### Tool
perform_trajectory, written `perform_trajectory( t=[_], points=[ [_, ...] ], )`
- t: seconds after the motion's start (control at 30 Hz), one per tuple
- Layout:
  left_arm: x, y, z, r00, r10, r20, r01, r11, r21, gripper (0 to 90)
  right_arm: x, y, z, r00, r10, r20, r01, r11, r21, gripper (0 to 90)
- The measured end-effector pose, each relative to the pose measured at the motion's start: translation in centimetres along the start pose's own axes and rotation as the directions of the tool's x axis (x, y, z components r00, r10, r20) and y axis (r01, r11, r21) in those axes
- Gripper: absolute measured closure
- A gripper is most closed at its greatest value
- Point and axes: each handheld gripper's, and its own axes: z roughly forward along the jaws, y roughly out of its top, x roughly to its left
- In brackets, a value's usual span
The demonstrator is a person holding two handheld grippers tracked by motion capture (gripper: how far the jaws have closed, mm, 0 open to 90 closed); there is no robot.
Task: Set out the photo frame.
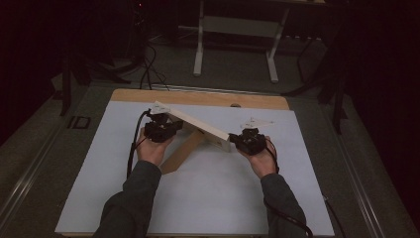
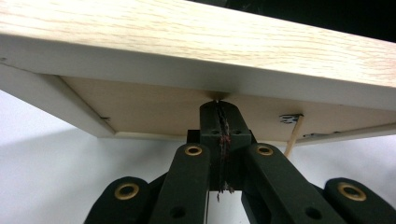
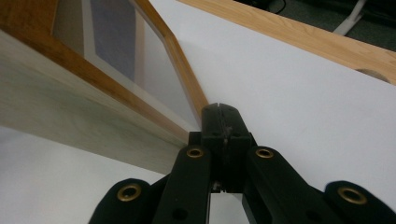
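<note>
Near the worktop's (image 1: 208,198) far edge, the wooden frame (image 1: 195,126) stands tilted. The left gripper (image 2: 219,105) and right gripper (image 3: 223,108) touch it, jaws pressed together, empty.

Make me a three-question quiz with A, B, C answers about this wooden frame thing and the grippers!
1. Where is the wooden frame?
A. on the floor
B. tilted above the white table, between the two grippers
C. flat beside them

2. How many hand-held grippers are there?
A. one
B. two
C. three

3. How are the left hand-held gripper's jaws?
A. wide open
B. holding a cup
C. shut together

Answers: 1 B, the high view shows it slanted between both hands. 2 B, the left one and the right hand-held gripper. 3 C, its jaws meet under the frame.
</note>
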Motion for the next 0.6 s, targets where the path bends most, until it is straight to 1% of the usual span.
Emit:
perform_trajectory(
  t=[0.1,0.3,0.6],
  points=[
    [-0.2,0.0,0.0,0.9998,-0.002,0.020,0.002,1.0000,-0.006,90.0,0.1,0.0,-0.1,1.0000,-0.008,-0.004,0.008,1.000,0.000,89.9],
    [-0.6,0.0,0.1,0.9994,-0.003,0.034,0.003,0.9999,-0.015,90.0,0.3,-0.1,-0.1,0.9999,-0.007,-0.015,0.007,1.000,-0.003,89.9],
    [-1.4,0.1,0.1,0.9987,0.022,0.045,-0.021,0.9996,-0.018,90.0,0.7,-0.1,0.0,0.9994,-0.019,-0.028,0.019,1.000,-0.006,89.9]
  ],
)
